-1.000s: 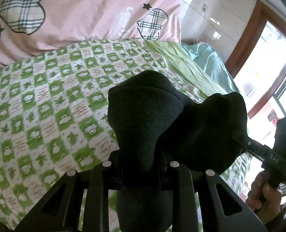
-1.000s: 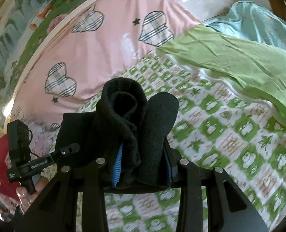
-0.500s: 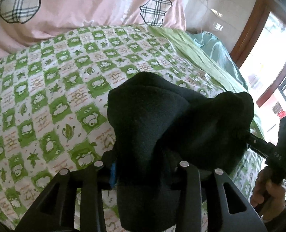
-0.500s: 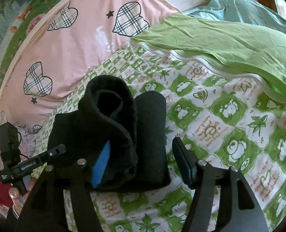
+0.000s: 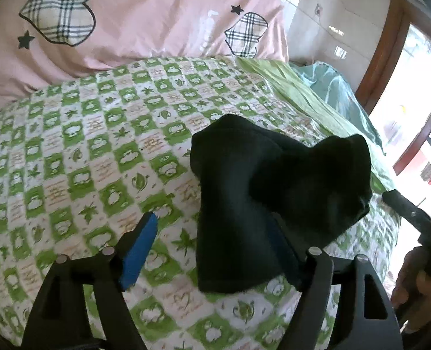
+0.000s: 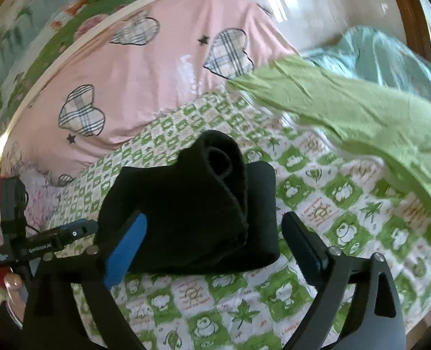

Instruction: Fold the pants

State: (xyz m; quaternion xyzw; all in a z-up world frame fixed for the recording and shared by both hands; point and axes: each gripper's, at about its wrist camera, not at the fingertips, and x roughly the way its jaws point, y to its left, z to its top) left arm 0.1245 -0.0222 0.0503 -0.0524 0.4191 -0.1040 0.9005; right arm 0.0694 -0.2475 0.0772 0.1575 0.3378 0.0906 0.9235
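The black pants (image 5: 262, 201) lie folded into a thick bundle on the green-and-white checked bedspread (image 5: 78, 157). In the right wrist view the pants (image 6: 192, 213) show a rolled edge on top. My left gripper (image 5: 215, 233) is open, its blue-padded fingers either side of the bundle's near end; the right finger is partly hidden under the cloth. My right gripper (image 6: 215, 230) is open, with the bundle between its spread fingers and no pad pressing it. The left gripper also shows at the left of the right wrist view (image 6: 69, 233).
A pink duvet with plaid hearts (image 5: 127, 20) is piled at the head of the bed. A green sheet (image 6: 346, 110) and a teal cloth (image 6: 390, 49) lie along the right side. A wood-framed window (image 5: 405, 73) is beyond. The bedspread (image 6: 317, 204) surrounds the pants.
Both grippers have opened and let go of the pants, which now rest on the bed. Both have drawn back slightly from the bundle.
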